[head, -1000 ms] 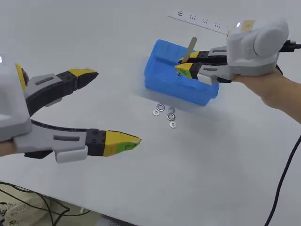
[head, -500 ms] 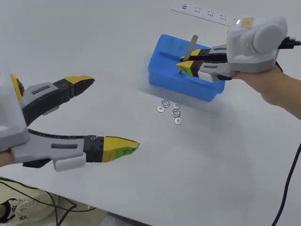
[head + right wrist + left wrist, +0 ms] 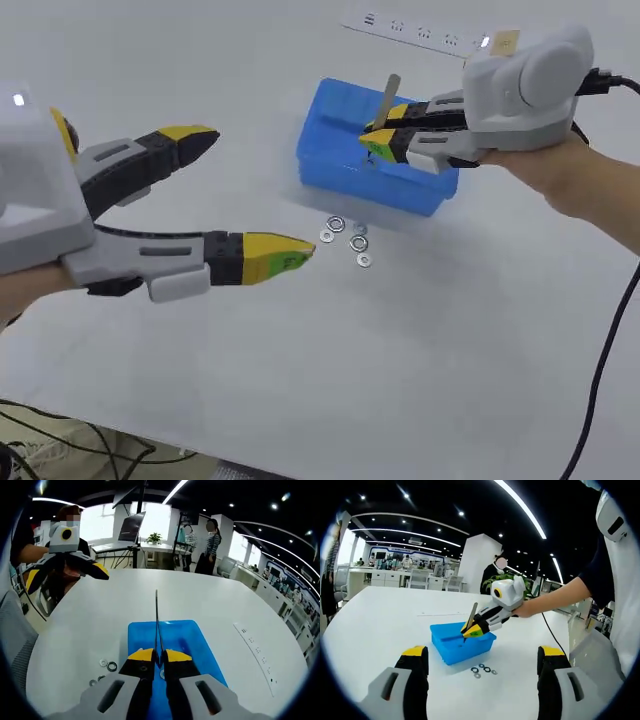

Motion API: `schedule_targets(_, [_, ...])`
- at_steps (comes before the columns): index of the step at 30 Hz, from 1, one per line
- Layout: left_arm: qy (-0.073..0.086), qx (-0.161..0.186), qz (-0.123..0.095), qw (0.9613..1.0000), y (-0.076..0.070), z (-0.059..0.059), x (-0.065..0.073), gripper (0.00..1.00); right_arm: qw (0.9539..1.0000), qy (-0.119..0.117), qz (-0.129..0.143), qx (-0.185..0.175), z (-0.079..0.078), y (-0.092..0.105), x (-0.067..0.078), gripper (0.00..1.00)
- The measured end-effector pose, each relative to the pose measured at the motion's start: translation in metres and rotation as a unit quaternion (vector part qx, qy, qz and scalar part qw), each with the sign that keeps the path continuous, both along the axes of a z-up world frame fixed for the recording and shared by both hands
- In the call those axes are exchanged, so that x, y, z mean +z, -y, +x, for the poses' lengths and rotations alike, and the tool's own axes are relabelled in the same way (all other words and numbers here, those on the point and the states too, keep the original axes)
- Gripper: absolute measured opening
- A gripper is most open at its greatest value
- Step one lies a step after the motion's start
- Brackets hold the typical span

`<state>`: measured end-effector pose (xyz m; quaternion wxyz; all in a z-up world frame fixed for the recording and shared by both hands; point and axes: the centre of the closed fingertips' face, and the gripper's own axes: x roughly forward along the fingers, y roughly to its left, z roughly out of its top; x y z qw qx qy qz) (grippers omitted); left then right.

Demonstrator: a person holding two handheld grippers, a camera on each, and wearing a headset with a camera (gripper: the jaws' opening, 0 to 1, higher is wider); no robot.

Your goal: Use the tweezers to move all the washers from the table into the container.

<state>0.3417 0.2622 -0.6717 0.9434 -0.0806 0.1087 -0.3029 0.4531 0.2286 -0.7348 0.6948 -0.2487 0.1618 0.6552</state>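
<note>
Right tongs [image 3: 378, 145] are pinched tight on the tweezers [image 3: 389, 92], held over the blue container [image 3: 350, 188]. In the right gripper view the tweezers [image 3: 156, 612] run straight out from between the yellow tips, above the container's open top [image 3: 187, 635]. Their lower end is tucked behind the tongs, so I honestly can't tell if there's a washer in them.

The washers [image 3: 346, 240] sit in a little cluster on the white desk [image 3: 420, 340], just beside the container's near wall. Looks like four or five, hard to count.

Left tongs [image 3: 262, 195] are spread wide with nothing in them, hovering over the desk off to the side of the container, apart from the washers. A power strip [image 3: 415, 35] lies on the desk beyond the container.
</note>
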Motion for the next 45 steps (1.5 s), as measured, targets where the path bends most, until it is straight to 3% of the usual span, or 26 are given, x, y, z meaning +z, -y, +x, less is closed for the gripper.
schedule_targets(3, [0.004,-0.007,-0.005,1.0000,0.003,0.015,0.000,0.95,0.9999,0.009,-0.004,0.004,-0.001,0.003,0.004,0.08])
schedule_targets(5, [0.004,-0.021,0.013,0.9997,0.006,0.022,-0.001,0.91,0.9999,0.012,-0.005,0.005,-0.001,0.005,0.007,0.08])
schedule_targets(8, [0.020,-0.033,0.035,0.9986,0.012,0.038,0.006,0.84,0.9996,0.025,-0.008,0.009,0.000,0.007,0.013,0.08])
schedule_targets(10, [0.038,-0.060,0.057,0.9959,0.022,0.045,0.012,0.80,0.9995,0.030,-0.008,0.012,-0.002,0.007,0.017,0.08])
schedule_targets(13, [0.045,-0.085,0.063,0.9934,0.036,0.059,0.022,0.76,0.9994,0.031,-0.004,0.016,-0.005,0.006,0.021,0.08])
schedule_targets(17, [0.063,-0.121,0.083,0.9872,0.050,0.078,0.032,0.66,0.9992,0.033,-0.004,0.022,-0.008,0.004,0.023,0.08])
schedule_targets(18, [0.066,-0.129,0.099,0.9845,0.051,0.084,0.030,0.65,0.9991,0.034,-0.005,0.024,-0.008,0.004,0.023,0.08])
schedule_targets(21, [0.063,-0.139,0.105,0.9826,0.055,0.095,0.028,0.64,0.9988,0.039,-0.006,0.029,-0.008,0.003,0.025,0.08])
schedule_targets(24, [0.067,-0.163,0.109,0.9783,0.062,0.100,0.029,0.56,0.9989,0.037,-0.002,0.030,-0.008,0.002,0.027,0.08])
schedule_targets(27, [0.076,-0.183,0.143,0.9698,0.063,0.100,0.025,0.46,0.9988,0.035,-0.005,0.033,-0.009,0.004,0.027,0.08])
schedule_targets(30, [0.074,-0.198,0.153,0.9654,0.063,0.099,0.023,0.39,0.9990,0.031,-0.006,0.033,-0.009,0.006,0.025,0.08])
schedule_targets(33, [0.076,-0.217,0.143,0.9626,0.065,0.096,0.027,0.24,0.9989,0.026,-0.008,0.037,-0.011,0.006,0.023,0.09])
schedule_targets(38, [0.085,-0.230,0.146,0.9585,0.069,0.096,0.029,0.21,0.9986,0.022,-0.012,0.047,-0.014,0.006,0.019,0.09])
schedule_targets(45, [0.089,-0.258,0.142,0.9514,0.074,0.100,0.029,0.07,0.9982,0.019,-0.014,0.055,-0.017,0.005,0.017,0.09])
